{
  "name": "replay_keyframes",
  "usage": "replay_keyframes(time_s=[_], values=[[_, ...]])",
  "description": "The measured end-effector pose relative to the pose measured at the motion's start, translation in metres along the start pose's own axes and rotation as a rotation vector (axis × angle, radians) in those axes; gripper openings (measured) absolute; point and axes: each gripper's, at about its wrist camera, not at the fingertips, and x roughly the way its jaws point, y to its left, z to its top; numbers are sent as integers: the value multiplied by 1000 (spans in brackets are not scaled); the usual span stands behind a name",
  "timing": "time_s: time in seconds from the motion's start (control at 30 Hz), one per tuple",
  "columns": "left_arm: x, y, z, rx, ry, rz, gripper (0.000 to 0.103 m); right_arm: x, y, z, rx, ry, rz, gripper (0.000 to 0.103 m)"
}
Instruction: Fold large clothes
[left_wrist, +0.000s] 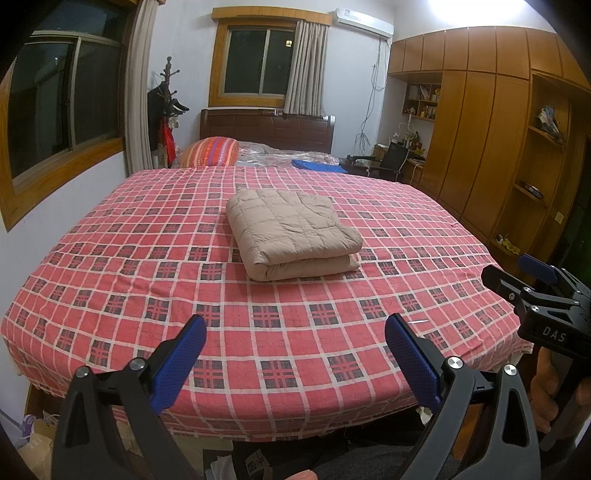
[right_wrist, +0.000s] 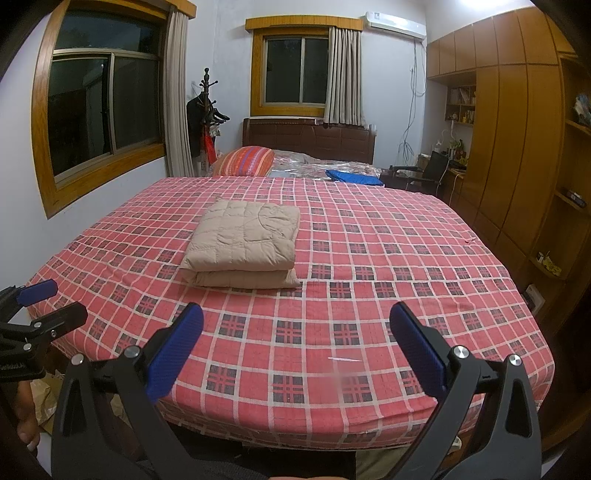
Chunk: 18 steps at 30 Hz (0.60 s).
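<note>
Currently both units idle over foot end of bed (left_wrist: 110, 258), nothing grasped. Left gripper (left_wrist: 295, 363) released, blue pads spread wide, hovering above near edge of the red plaid bedsheet (left_wrist: 406, 236). Right gripper (right_wrist: 295, 354) likewise released, jaws wide apart, same height over the sheet, just beside the left one; visible at right edge of left wrist view, and left unit visible at left edge of right wrist view. Part of a hand seen on each handle.

Folded beige quilted down jacket (left_wrist: 291, 232) lying flat mid-bed, on the sheet, well apart from both grippers. Compact rectangular bundle, two thick layers stacked, fold edge facing the cameras. Sits left of centre in right wrist view (right_wrist: 242, 243), roughly centred in left wrist view.

Beyond the sheet: striped orange pillow (left_wrist: 212, 151) at left near dark headboard (left_wrist: 266, 129), blue cloth (left_wrist: 319, 166) at right. Wooden wardrobe wall (left_wrist: 480, 122) along right side, two windows with curtains, coat rack (left_wrist: 168, 96) in corner, air conditioner (left_wrist: 364, 18) high on far wall.
</note>
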Motion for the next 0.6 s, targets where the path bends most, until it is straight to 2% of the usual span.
replay_keyframes(time_s=[0.6], values=[[-1,-1,0,-1,-1,1,98,-1,0,-1,-1,-2,-2,100]])
